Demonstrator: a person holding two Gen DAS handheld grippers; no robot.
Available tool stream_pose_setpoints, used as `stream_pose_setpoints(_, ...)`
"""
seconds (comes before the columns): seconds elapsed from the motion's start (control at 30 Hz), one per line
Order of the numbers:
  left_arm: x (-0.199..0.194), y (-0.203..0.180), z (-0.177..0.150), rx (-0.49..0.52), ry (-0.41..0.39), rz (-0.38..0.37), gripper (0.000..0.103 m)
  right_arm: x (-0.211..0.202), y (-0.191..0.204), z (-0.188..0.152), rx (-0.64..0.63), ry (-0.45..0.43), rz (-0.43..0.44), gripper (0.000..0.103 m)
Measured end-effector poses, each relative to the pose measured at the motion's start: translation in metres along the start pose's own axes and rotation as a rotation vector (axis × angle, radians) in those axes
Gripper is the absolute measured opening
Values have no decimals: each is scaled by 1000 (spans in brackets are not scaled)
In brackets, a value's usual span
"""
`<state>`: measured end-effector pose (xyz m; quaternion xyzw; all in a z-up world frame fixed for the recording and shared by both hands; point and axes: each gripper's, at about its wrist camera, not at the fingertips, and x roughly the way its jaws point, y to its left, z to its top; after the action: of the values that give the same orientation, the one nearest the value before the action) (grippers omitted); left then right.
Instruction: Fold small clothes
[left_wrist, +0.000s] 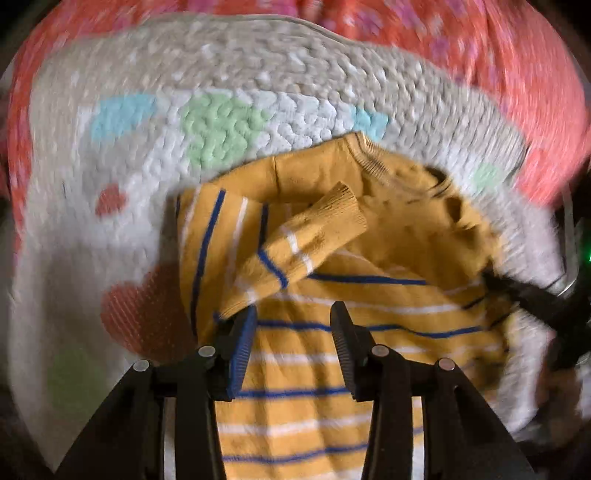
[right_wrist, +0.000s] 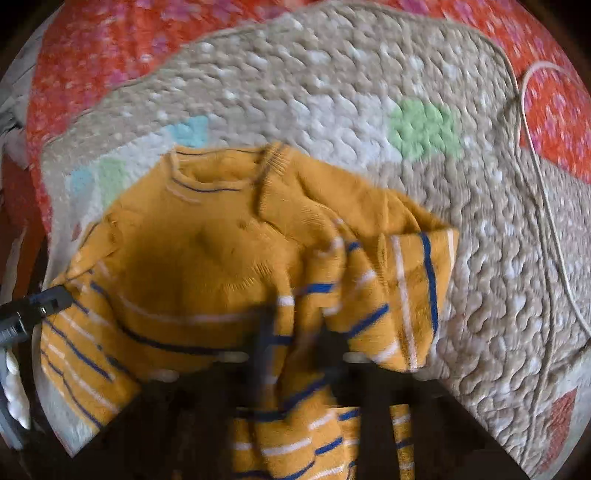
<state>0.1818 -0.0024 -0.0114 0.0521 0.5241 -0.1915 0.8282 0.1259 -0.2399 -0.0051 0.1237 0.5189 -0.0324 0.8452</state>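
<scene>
I saw the sweater (left_wrist: 332, 369) lying on the mat (left_wrist: 240, 85), no readable writing. My left gripper (left_wrist: 293, 332) held its jaws apart above it; right gripper (right_wrist: 295, 332) jaws clamped its cloth.

Black angular fingers (left_wrist: 242, 354), blue ribbed pad, silver round screws (left_wrist: 207, 351).

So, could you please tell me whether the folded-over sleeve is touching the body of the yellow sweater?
Touching. The left wrist view shows the sleeve lying flat across the striped sweater body, with no gap beneath it.
</scene>
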Motion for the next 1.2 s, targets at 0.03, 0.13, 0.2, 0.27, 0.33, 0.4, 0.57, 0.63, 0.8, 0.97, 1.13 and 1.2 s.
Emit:
stream_pose_setpoints(0.03, 5, -6, 4, 36, -2, 40, 40, 0, -6, 4, 37, -11, 15, 15)
stream_pose_setpoints(0.13, 26, -13, 30, 59, 13, 162, 35, 0, -20, 15, 106, -32, 8, 14)
stream_pose_setpoints(0.2, 38, -6, 45, 13, 26, 200, 23, 3, -33, 26, 148, -39, -16, 14)
stream_pose_setpoints(0.27, 51, 8, 59, -63, 52, 194, 16, 7, -41, 32, 180, -35, -36, 15)
stream_pose_setpoints(0.33, 59, 20, 65, -123, 73, 165, 16, 10, -52, 38, 211, -38, -107, 15)
stream_pose_setpoints(0.4, 55, 30, 66, -158, 63, 104, 16, 7, -73, 40, 275, -56, -113, 16)
stream_pose_setpoints(0.57, 12, 70, 49, -273, -6, -105, 30, -32, -112, 19, 437, -116, 12, 42)
stream_pose_setpoints(0.63, -7, 85, 32, -297, -25, -128, 43, -58, -118, -4, 410, -127, 44, 43)
stream_pose_setpoints(0.8, -33, 105, -33, -341, -12, -185, 57, -88, -112, -71, 406, -114, 154, 51)
stream_pose_setpoints(0.97, -17, 97, -92, -407, 65, -320, 59, -74, -95, -136, 514, -59, 311, 57)
stream_pose_setpoints(1.13, -11, 70, -101, -422, 33, -414, 76, -35, -81, -172, 701, 1, 502, 59)
stream_pose_setpoints(1.2, -9, 64, -94, -429, 19, -458, 78, -22, -78, -173, 747, -5, 532, 59)
